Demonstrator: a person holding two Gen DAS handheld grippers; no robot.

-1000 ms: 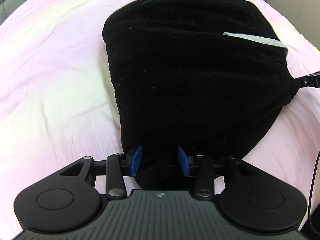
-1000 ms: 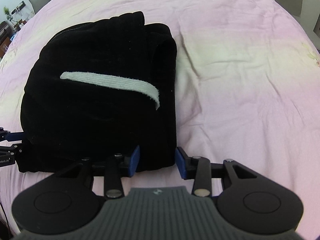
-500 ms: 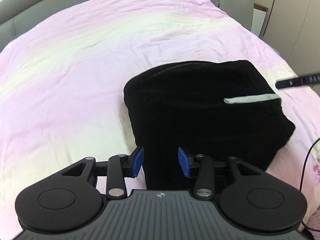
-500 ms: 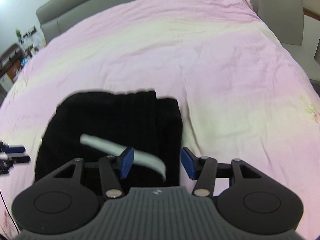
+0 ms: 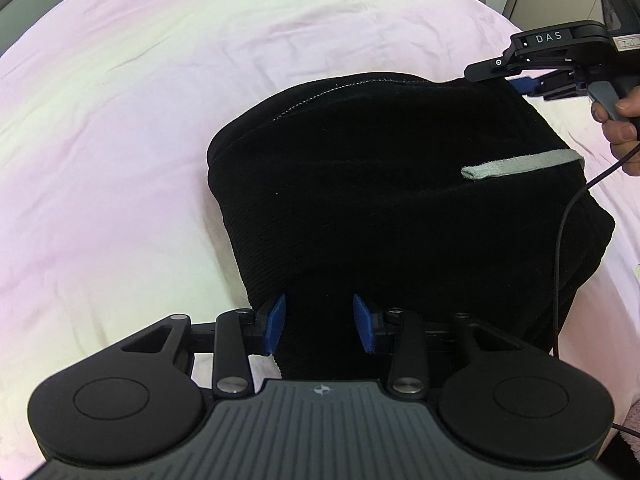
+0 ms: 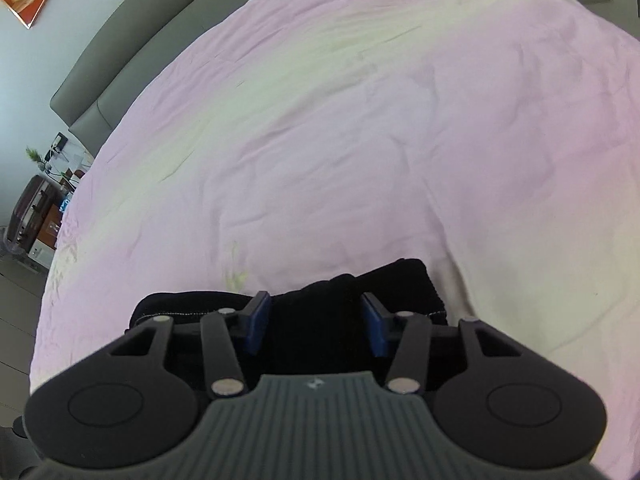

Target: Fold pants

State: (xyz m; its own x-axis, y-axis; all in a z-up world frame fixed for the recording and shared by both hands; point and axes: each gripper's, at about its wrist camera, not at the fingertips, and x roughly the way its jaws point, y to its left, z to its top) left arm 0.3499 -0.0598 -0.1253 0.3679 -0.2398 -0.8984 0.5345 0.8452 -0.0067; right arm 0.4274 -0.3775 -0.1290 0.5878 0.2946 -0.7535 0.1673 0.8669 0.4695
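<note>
The black pants [image 5: 392, 200] lie folded in a compact bundle on the pink bedspread [image 5: 120, 120], with a grey-white strip [image 5: 520, 164] across the top. My left gripper [image 5: 319, 328] is open and empty, hovering above the bundle's near edge. My right gripper [image 6: 316, 328] is open and empty above the far end of the pants [image 6: 344, 300]. It also shows in the left wrist view [image 5: 532, 80], held by a hand at the bundle's far right corner.
The pink bedspread [image 6: 360, 140] spreads wide around the bundle. A grey headboard [image 6: 132, 52] runs along the far side. A bedside cabinet with small items [image 6: 40, 208] stands at the left. A black cable [image 5: 560, 264] hangs over the pants' right side.
Both grippers have let go of the pants and lifted away. The right gripper has swung up to the bundle's far corner and now looks across the bed.
</note>
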